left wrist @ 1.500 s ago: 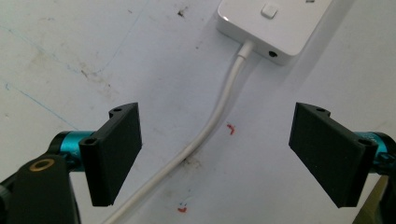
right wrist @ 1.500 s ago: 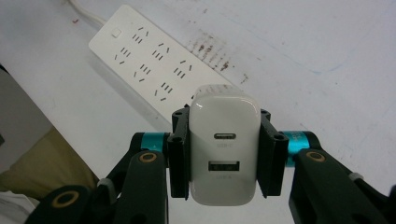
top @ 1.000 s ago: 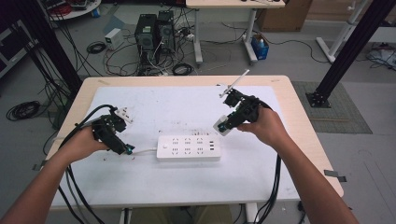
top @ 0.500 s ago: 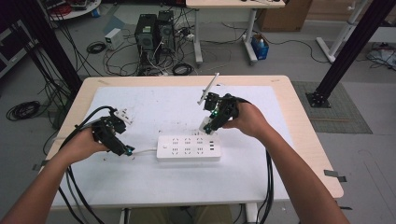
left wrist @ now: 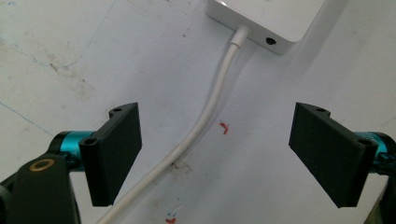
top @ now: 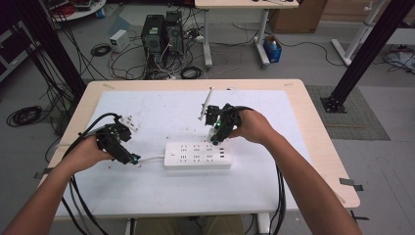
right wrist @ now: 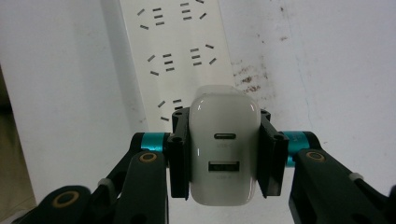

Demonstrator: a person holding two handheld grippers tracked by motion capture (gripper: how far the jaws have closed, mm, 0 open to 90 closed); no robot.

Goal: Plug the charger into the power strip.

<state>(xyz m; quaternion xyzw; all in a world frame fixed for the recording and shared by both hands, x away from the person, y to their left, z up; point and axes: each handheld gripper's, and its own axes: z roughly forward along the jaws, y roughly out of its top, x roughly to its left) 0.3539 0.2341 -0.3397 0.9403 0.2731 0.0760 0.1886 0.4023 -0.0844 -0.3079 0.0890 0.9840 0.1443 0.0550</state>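
Right tongs (right wrist: 224,154): clenched on the white charger (right wrist: 224,149), pointed down above the power strip's (top: 195,155) right end.
Left tongs (left wrist: 217,154): released, held low astride the strip's cord (left wrist: 205,121) on the surface (top: 161,110).
Forearms: extended from below.

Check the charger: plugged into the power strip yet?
Not yet, it seems. The charger sits clamped in the right claw over the power strip; its prongs are hidden.
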